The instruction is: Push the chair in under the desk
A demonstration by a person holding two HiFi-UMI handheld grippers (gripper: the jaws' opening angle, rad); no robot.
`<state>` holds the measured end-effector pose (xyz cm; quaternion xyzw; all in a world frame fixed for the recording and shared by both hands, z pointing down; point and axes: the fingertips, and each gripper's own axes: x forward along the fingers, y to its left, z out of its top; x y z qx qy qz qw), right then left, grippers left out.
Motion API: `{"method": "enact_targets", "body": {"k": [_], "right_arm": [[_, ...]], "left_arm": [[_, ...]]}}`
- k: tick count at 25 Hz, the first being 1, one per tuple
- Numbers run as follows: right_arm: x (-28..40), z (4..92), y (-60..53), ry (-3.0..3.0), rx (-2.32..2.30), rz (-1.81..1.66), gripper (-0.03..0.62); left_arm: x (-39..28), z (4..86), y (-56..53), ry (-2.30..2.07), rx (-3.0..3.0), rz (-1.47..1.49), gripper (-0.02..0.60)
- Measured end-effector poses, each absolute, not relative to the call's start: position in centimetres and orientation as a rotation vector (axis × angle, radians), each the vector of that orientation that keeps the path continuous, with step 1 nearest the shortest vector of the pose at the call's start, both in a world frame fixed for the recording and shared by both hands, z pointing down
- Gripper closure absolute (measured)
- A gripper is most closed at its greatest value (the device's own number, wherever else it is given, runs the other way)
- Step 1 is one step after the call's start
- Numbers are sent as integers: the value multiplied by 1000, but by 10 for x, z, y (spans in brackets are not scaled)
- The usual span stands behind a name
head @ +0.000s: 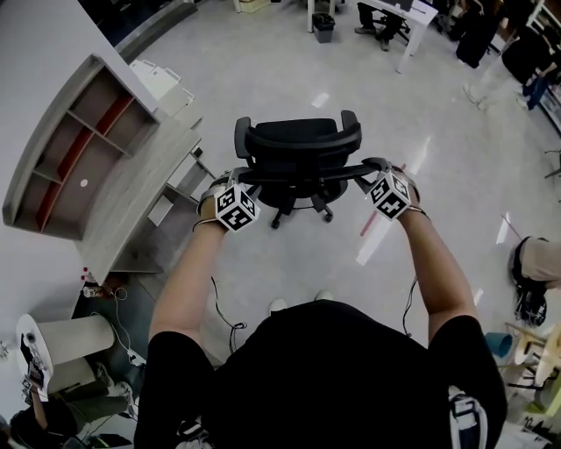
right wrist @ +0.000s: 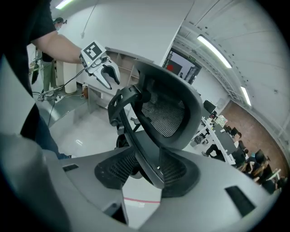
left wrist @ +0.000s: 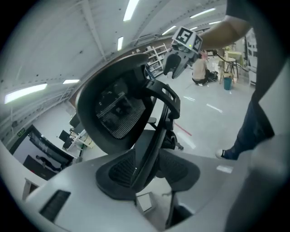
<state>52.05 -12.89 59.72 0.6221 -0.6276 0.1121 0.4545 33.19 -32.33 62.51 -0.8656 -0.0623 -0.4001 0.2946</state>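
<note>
A black mesh-backed office chair (head: 298,153) stands on the pale floor, its back toward me, a little right of the grey wood desk (head: 145,188). My left gripper (head: 237,181) is at the left end of the backrest's top bar, my right gripper (head: 374,168) at the right end. In the left gripper view the chair's (left wrist: 118,113) thin back bar runs between the jaws of the left gripper (left wrist: 147,174), with a gap on each side, so it is open. The right gripper (right wrist: 147,174) likewise straddles the chair's (right wrist: 167,108) bar without pressing on it.
A shelf unit (head: 79,145) tops the desk at the left. Cables and a white cylinder (head: 66,338) lie at the lower left. A red tape line (head: 368,219) crosses the floor by the chair. Another desk (head: 412,13) and a bin (head: 323,26) stand far back.
</note>
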Motion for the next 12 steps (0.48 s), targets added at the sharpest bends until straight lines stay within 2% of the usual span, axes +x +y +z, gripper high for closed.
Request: {"method": "enact_targets", "body": {"k": [12], "right_arm": [[530,652,-141,-1494,1217,286,386]], "left_arm": [[351,666,-332,-269,-2076,-1179,397]]}}
